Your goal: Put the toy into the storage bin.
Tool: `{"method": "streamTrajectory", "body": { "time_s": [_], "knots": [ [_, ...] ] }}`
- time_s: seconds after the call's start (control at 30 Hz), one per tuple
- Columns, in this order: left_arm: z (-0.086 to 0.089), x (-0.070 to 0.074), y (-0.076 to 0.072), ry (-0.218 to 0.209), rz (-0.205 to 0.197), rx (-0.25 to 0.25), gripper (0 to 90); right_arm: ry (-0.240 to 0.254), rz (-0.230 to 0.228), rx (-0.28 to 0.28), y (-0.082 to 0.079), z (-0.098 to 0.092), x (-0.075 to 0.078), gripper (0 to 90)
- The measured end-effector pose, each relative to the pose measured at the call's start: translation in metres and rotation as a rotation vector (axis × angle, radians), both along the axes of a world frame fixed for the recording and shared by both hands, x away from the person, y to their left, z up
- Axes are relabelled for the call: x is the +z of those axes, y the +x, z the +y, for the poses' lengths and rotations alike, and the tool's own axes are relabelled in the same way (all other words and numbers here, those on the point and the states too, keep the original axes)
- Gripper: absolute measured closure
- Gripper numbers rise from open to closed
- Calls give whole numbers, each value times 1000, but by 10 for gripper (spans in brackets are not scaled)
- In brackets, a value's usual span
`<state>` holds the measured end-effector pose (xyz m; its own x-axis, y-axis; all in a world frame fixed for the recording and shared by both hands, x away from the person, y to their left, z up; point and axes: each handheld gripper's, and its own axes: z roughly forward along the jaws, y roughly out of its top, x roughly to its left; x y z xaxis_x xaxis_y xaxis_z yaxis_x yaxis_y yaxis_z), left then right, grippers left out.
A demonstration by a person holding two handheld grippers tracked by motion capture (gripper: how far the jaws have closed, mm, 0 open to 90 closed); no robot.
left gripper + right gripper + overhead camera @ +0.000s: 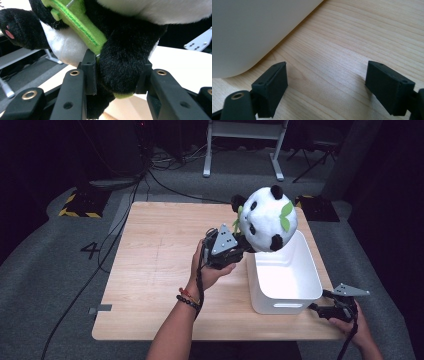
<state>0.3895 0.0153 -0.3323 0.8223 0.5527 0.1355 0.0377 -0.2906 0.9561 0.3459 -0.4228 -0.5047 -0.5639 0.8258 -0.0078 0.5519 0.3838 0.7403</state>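
Panda toy [267,220] hangs in the air over the white bin [285,275], at its 11 o'clock corner. Left claw [241,245] squeezes its black leg. Right claw [320,309] rests wide apart on the counter [150,270] at the bin's 4 o'clock.

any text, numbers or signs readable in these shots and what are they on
"4": a dark numeral on the grey floor, left of the wooden table.
Yellow and black hazard stripes, no words: on a dark floor plate beyond the table's far left corner.
No readable text on the panda plush, the white bin or either gripper.
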Motion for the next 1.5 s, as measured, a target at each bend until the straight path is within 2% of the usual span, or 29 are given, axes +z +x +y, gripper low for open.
{"method": "streamTrajectory", "body": {
  "time_s": [0.13, 0.27, 0.4, 0.5, 0.67, 0.77, 0.8, 1.0, 1.03, 1.1, 1.13, 1.17, 1.2, 1.5],
  "knots": [
    [-10, -2, -1, -11, 4, -22, 629, 0, 0, 0, 0, 0, 0, 180],
    [-21, -5, -1, 5, 8, -50, 628, -1, 0, 0, 0, 0, 0, 180],
    [-30, -8, -1, 2, 17, -69, 628, -4, -1, 1, 0, 0, 0, 180],
    [-37, -10, -2, 24, 17, -86, 626, -1, 0, -1, 0, 0, 0, 180],
    [-46, -19, -3, 12, 35, -109, 624, -3, -1, 1, 0, -1, 0, 181],
    [-51, -23, -2, -7, 47, -113, 624, -4, -2, 2, 0, -1, 0, 181],
    [-52, -24, -2, 6, 51, -116, 623, -5, -2, 2, 0, -1, 0, 181],
    [-61, -31, 1, 3, 66, -123, 618, -5, -1, 1, 0, -1, 0, 181],
    [-61, -31, 2, 19, 73, -130, 615, -6, -2, 1, 0, -1, 0, 182],
    [-63, -33, 3, 5, 73, -134, 612, -6, -2, 0, 0, -1, 0, 183],
    [-62, -32, 4, 21, 75, -139, 611, -5, -4, -1, 0, -1, 0, 185],
    [-63, -33, 5, 18, 77, -139, 611, -3, -4, -3, 0, -1, 0, 186],
    [-64, -34, 5, 5, 78, -135, 610, -2, -2, -6, 0, -1, 0, 185],
    [-72, -36, 12, 43, 85, -124, 596, -1, -2, -8, 0, -1, 0, 185]
  ]
}}
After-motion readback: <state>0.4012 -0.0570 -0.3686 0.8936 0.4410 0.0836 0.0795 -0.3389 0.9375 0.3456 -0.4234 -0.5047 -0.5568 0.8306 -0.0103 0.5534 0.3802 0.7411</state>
